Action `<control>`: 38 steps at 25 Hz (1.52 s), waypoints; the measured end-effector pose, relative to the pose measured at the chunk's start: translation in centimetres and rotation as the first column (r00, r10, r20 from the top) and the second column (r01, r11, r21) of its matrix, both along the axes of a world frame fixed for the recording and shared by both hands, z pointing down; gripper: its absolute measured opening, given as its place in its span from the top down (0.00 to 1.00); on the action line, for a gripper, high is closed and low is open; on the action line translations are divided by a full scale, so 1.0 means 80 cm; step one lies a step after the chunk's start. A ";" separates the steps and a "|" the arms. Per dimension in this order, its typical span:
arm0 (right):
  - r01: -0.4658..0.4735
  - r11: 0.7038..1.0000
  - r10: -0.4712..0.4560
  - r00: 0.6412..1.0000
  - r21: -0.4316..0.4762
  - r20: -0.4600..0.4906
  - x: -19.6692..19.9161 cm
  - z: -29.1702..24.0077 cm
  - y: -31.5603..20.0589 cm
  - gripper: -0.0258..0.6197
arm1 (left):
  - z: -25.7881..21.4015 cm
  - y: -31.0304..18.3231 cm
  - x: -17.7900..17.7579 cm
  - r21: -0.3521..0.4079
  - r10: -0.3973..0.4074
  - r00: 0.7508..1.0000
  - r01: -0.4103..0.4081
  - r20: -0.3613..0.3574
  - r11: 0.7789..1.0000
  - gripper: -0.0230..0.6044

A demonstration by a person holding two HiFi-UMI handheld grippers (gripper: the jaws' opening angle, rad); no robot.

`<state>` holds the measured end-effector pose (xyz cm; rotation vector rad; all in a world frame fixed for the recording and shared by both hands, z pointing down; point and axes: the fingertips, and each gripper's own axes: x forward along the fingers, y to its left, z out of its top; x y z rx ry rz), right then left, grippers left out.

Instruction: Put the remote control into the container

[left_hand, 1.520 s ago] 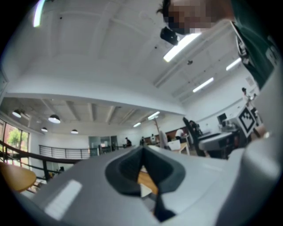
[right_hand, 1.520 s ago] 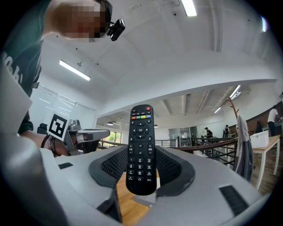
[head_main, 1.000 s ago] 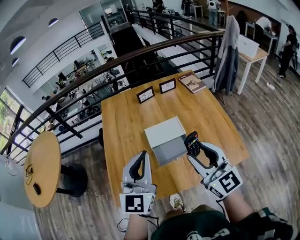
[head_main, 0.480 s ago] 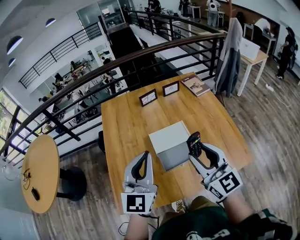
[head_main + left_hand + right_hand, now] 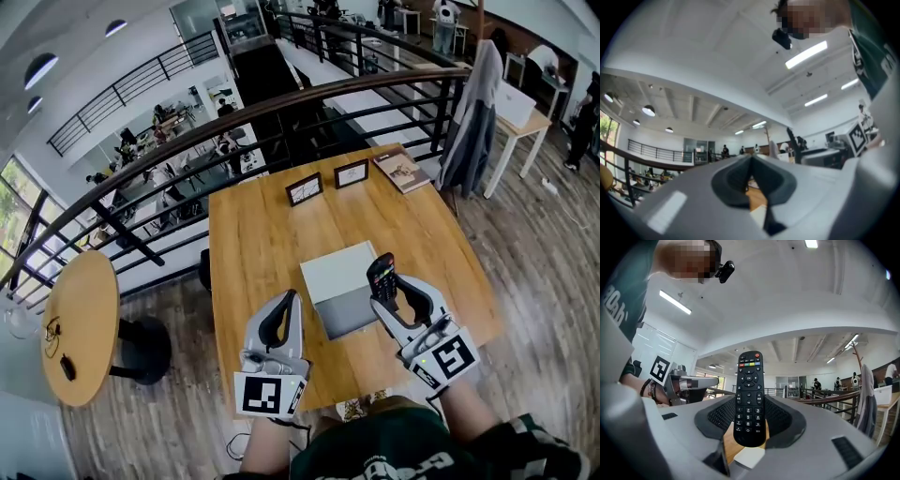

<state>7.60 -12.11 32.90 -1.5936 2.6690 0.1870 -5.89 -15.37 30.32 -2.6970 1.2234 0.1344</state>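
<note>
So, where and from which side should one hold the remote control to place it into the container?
Grip the remote control at its lower end, across the two long edges, coming from that end, as the right gripper does. It is long and slim, so the top is free to enter the container.
</note>
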 end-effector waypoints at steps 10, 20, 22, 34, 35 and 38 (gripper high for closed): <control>0.080 0.997 -0.080 0.996 -0.004 -0.047 -0.003 0.000 -0.034 0.65 | 0.009 -0.022 0.009 -0.018 -0.053 0.999 0.053 0.006 0.998 0.97; 0.135 0.989 -0.141 0.982 -0.053 -0.126 -0.012 0.027 -0.053 0.65 | 0.026 -0.038 0.014 -0.057 -0.083 0.996 0.085 0.024 0.995 0.97; 0.164 0.984 -0.173 0.973 -0.070 -0.154 -0.016 0.039 -0.058 0.65 | 0.031 -0.043 0.016 -0.062 -0.089 0.995 0.091 0.032 0.994 0.97; 0.195 0.906 -0.348 0.847 -0.376 -0.401 -0.026 0.187 -0.095 0.65 | 0.047 -0.050 0.021 -0.067 -0.107 0.994 0.108 0.030 0.992 0.97; 0.179 0.888 -0.368 0.829 -0.425 -0.421 -0.024 0.206 -0.098 0.65 | 0.048 -0.051 0.020 -0.068 -0.111 0.993 0.113 0.028 0.991 0.97; 0.127 0.816 -0.437 0.775 -0.564 -0.458 -0.021 0.261 -0.099 0.65 | 0.053 -0.052 0.016 -0.074 -0.128 0.992 0.129 0.022 0.989 0.97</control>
